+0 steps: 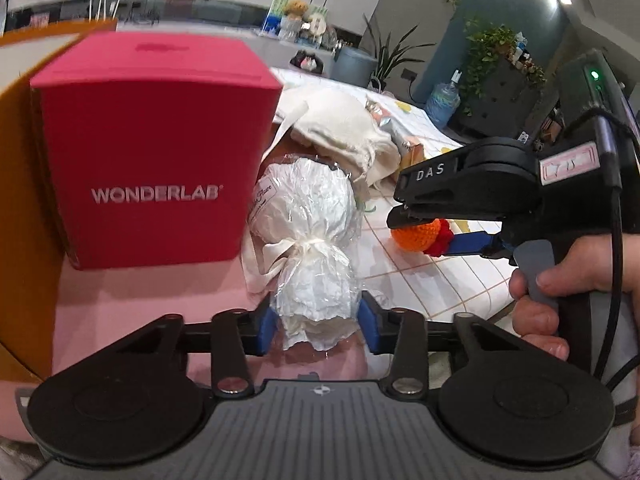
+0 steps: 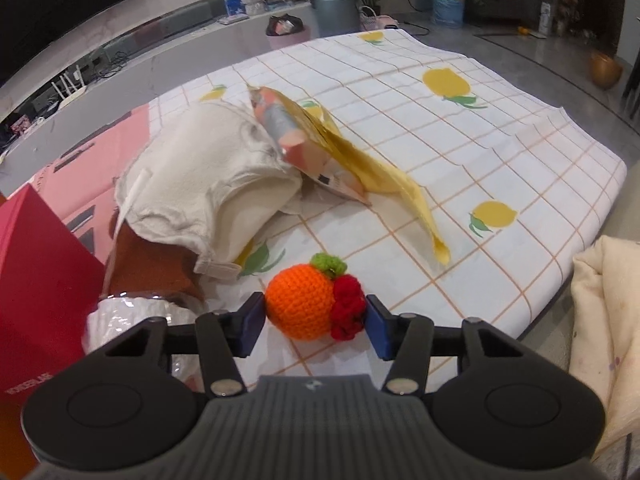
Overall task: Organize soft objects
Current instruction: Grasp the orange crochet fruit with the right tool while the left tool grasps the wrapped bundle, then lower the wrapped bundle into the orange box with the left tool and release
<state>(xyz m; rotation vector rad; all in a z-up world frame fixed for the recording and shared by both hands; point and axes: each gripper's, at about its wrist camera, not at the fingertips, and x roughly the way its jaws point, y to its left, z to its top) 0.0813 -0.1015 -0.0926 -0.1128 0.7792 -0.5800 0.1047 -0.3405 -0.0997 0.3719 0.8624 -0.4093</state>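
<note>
Tongs on both hands are clamped on soft things. The left tongs have their blue pads pressed against the lower end of a white tissue bundle in clear wrap, tied at its waist, which lies on a pink mat just beside a red WONDERLAB box. The right tongs squeeze a crocheted orange from both sides, one pad on the orange yarn, the other on its red crocheted flower; it sits on the bench's lemon-print cloth. Behind it lie a cream cloth bag and a yellow snack packet, touching each other. A hand grips the right handle.
</note>
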